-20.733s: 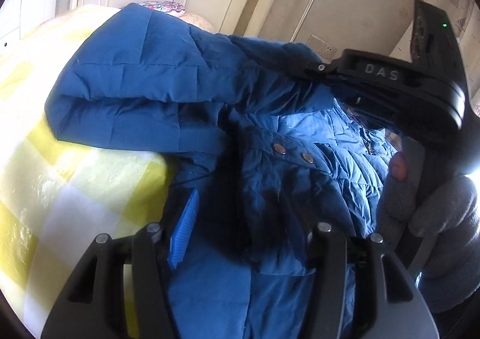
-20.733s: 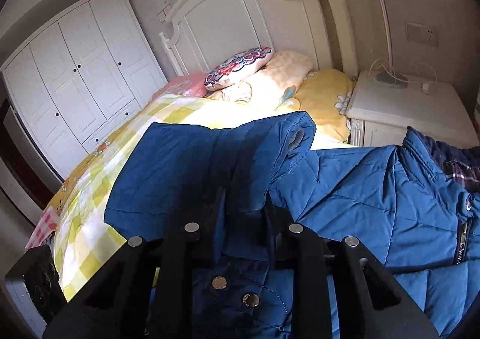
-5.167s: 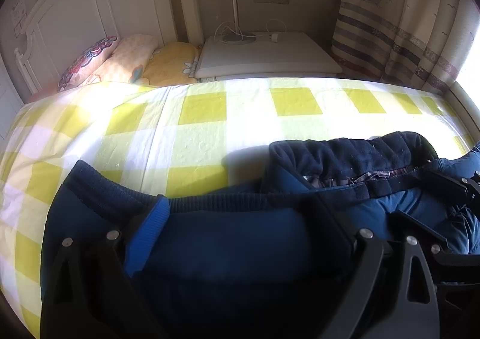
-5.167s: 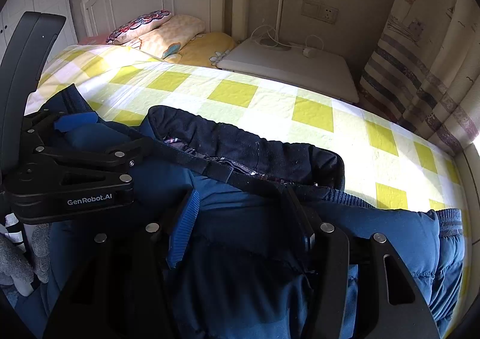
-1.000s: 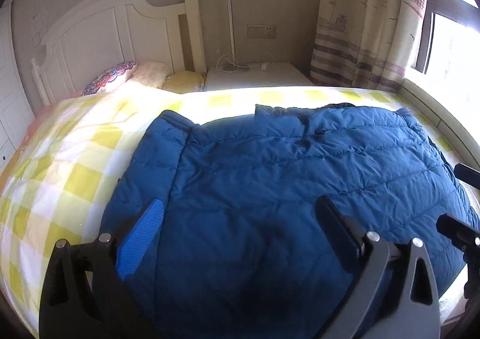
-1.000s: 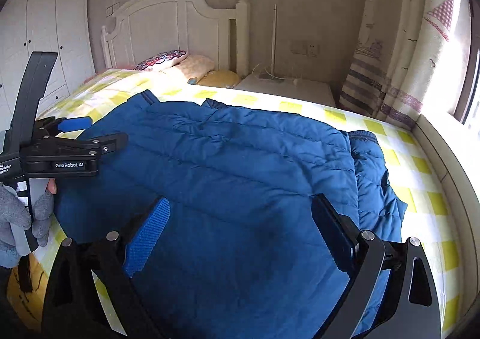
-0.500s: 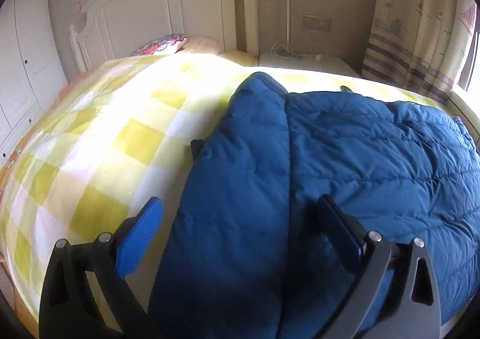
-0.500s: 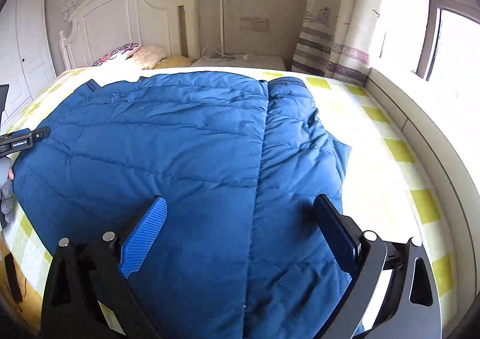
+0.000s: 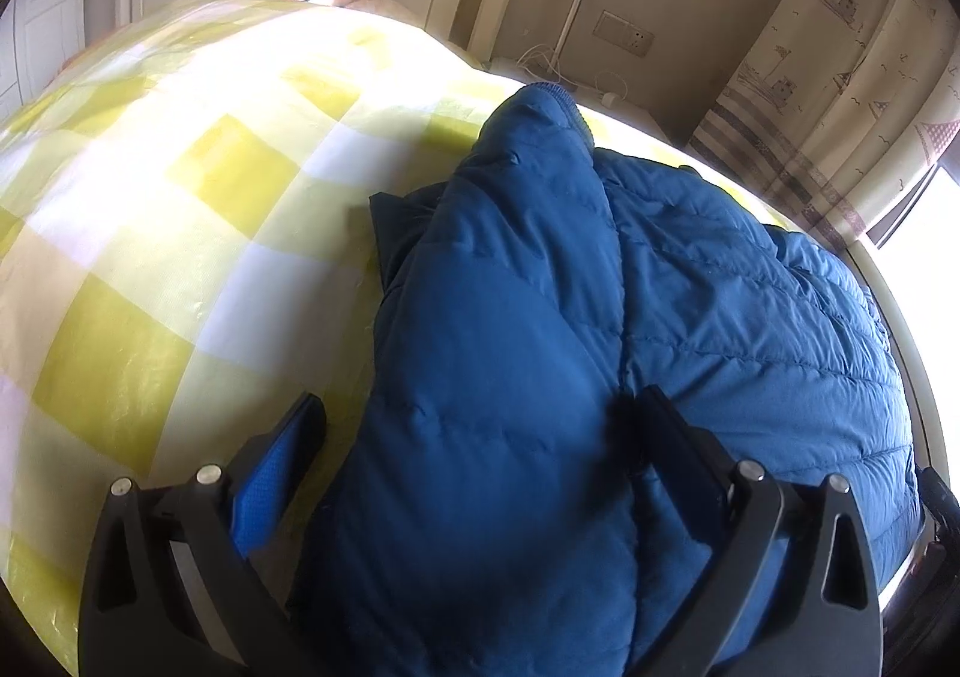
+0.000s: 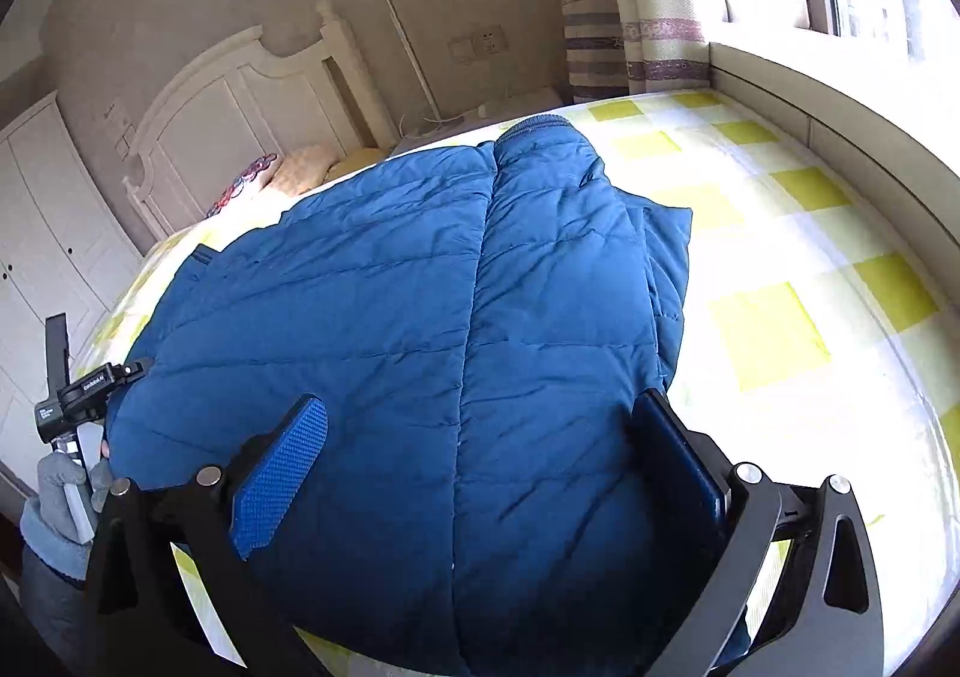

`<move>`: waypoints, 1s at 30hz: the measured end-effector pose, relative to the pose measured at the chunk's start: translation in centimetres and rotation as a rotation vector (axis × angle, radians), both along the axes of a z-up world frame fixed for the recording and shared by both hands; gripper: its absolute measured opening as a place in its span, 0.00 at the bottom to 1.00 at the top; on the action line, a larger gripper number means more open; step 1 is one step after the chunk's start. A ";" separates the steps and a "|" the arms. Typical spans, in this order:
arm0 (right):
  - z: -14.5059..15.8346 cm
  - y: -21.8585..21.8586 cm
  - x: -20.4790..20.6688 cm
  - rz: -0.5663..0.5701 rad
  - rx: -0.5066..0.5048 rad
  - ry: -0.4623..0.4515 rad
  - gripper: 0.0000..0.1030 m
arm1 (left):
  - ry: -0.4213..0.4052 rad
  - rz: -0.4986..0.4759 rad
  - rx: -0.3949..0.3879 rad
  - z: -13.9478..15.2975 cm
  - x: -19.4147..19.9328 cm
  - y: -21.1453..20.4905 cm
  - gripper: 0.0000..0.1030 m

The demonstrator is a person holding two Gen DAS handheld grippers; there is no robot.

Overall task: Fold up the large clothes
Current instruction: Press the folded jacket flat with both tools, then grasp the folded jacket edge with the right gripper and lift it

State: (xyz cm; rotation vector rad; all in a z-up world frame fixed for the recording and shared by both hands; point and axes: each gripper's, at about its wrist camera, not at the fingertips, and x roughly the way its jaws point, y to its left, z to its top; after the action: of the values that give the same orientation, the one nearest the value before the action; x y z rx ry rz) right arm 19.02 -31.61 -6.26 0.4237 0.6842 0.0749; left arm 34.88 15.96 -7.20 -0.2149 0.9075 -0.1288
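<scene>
A large blue quilted jacket (image 9: 720,317) lies back-up and spread flat on the yellow-checked bed (image 9: 180,197). My left gripper (image 9: 477,404) is open and points down over the jacket's left side. The folded-in sleeve (image 9: 516,233) runs between its fingers, with no pad pressing on it. My right gripper (image 10: 478,404) hovers over the jacket (image 10: 390,305) near the right sleeve (image 10: 558,233). Its jaws are opening, and the cloth lies under and between them, not pinched. At the far left of the right wrist view a gloved hand (image 10: 60,497) holds the left gripper's handle.
A white headboard (image 10: 240,107) and pillows (image 10: 288,170) stand at the bed's far end. Beside them is a nightstand (image 9: 600,95) with cables. A curtain (image 9: 840,77) and a window ledge (image 10: 840,95) line the right side, a white wardrobe (image 10: 36,227) the left.
Both grippers have come lower and closer to the jacket and rolled. The left one now straddles the left sleeve and the right one sits over the right sleeve side.
</scene>
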 end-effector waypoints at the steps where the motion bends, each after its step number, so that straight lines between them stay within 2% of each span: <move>1: 0.4 -0.4 -1.9 -0.038 0.070 -0.048 0.95 | 0.000 0.000 0.001 0.0 0.0 0.0 0.98; 2: 0.7 -0.6 -3.8 -0.058 0.122 -0.080 0.95 | 0.000 0.000 0.002 0.0 0.0 0.1 0.98; 4: 0.9 -0.2 -6.8 -0.049 0.165 -0.091 0.95 | -0.003 0.001 0.004 0.0 0.0 0.0 0.98; 7: -0.1 0.9 -9.0 -0.030 0.175 0.027 0.95 | -0.004 0.002 0.004 0.0 0.0 0.0 0.98; 10: -1.6 1.2 -9.5 -0.032 0.262 0.099 0.95 | -0.010 0.005 0.017 0.2 -0.1 -0.2 0.98; 13: -2.6 1.3 -7.2 -0.063 0.251 0.135 0.96 | -0.012 0.005 0.023 0.3 -0.2 -0.3 0.98; 16: -2.9 0.7 -4.2 -0.132 0.297 0.115 0.96 | -0.002 0.000 0.002 0.2 0.0 -0.2 0.98; 18: -3.2 0.2 -1.6 -0.208 0.378 0.098 0.96 | 0.000 -0.002 0.011 0.2 0.0 -0.3 0.98; 20: -3.2 0.1 0.3 -0.336 0.430 0.092 0.96 | 0.003 -0.003 0.017 0.2 0.1 -0.4 0.98; 22: -3.1 0.3 1.9 -0.420 0.434 0.073 0.96 | 0.004 0.000 0.023 0.2 0.0 -0.6 0.98; 23: -3.0 0.6 2.7 -0.419 0.413 0.059 0.96 | 0.005 0.005 0.027 0.2 0.0 -0.7 0.98; 24: -3.1 0.7 3.3 -0.401 0.397 0.034 0.78 | 0.006 0.010 0.029 0.2 0.0 -0.8 0.98; 25: -3.6 0.4 3.3 -0.394 0.429 0.003 0.50 | 0.006 0.018 0.029 0.2 0.0 -0.7 0.98; 27: -5.4 -1.1 2.4 -0.343 0.603 -0.087 0.36 | 0.006 0.028 0.028 0.3 0.0 -0.7 0.98; 28: -5.8 -1.7 1.8 -0.325 0.655 -0.112 0.34 | 0.003 0.028 0.030 0.3 0.0 -0.8 0.98; 30: -5.3 -2.3 0.3 -0.291 0.682 -0.159 0.29 | -0.012 0.028 0.069 0.7 -0.4 -1.4 0.98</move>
State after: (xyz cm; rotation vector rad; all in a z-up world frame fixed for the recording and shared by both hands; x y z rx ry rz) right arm 19.32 -33.91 -11.55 1.1557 0.4190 0.0644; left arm 34.49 14.60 -6.48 -0.1624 0.8950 -0.0723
